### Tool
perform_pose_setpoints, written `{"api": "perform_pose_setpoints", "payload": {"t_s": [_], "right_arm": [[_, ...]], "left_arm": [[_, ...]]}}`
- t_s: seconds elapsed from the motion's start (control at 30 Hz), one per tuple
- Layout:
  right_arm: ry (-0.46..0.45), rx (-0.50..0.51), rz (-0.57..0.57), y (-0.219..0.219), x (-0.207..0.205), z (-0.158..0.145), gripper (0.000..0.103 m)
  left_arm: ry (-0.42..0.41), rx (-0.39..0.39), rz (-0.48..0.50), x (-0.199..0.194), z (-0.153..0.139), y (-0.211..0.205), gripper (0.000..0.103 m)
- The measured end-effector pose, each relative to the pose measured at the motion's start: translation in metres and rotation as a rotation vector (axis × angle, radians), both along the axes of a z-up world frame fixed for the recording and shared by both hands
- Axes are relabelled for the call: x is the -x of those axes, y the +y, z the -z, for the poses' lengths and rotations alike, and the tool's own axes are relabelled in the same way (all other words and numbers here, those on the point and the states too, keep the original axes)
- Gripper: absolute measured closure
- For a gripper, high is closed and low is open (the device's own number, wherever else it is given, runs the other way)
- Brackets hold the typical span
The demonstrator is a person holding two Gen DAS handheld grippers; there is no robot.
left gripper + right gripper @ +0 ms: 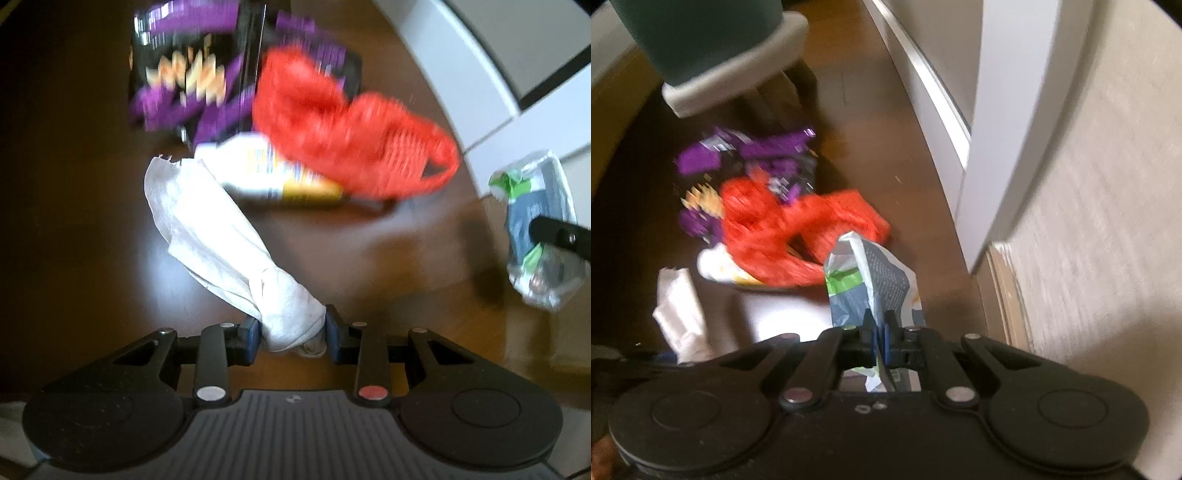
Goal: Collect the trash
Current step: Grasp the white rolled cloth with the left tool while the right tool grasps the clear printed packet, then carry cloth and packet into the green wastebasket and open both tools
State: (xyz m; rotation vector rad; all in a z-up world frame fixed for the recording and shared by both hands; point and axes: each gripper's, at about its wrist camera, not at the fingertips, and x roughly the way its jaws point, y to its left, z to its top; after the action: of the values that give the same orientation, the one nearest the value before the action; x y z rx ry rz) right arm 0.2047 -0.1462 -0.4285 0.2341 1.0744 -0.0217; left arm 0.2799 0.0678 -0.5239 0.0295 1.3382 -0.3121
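My left gripper [293, 330] is shut on a crumpled white paper towel [214, 240] that hangs above the dark wood floor; the towel also shows at the left of the right wrist view [679, 310]. My right gripper [881, 332] is shut on a white, green and grey plastic wrapper [871, 280], also seen at the right edge of the left wrist view [539, 229]. On the floor ahead lie a red mesh net bag [343, 129] [783, 236], a purple and black snack bag [192, 70] [746, 162] and a white and yellow package [280, 173] [720, 269].
A white door frame and baseboard [461, 70] [945, 122] run along the right. A textured beige wall [1089, 229] is close on the right. A teal bin on a pale base [713, 55] stands at the back left. The views are motion-blurred.
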Motion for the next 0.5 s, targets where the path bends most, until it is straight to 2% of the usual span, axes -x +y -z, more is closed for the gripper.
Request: {"api": "perform_pose_setpoints", "payload": {"t_s": [0.1, 0.17, 0.5], "right_arm": [[-0.054, -0.022, -0.006, 0.001, -0.001, -0.029, 0.1], [-0.093, -0.032, -0.013, 0.003, -0.004, -0.045, 0.1], [-0.271, -0.09, -0.028, 0.008, -0.02, -0.122, 0.1]], "left_arm": [[-0.059, -0.01, -0.011, -0.007, -0.023, 0.0, 0.069], [-0.086, 0.011, -0.026, -0.014, -0.039, 0.004, 0.069], [-0.282, 0.052, -0.018, -0.034, -0.156, -0.001, 0.069]]}}
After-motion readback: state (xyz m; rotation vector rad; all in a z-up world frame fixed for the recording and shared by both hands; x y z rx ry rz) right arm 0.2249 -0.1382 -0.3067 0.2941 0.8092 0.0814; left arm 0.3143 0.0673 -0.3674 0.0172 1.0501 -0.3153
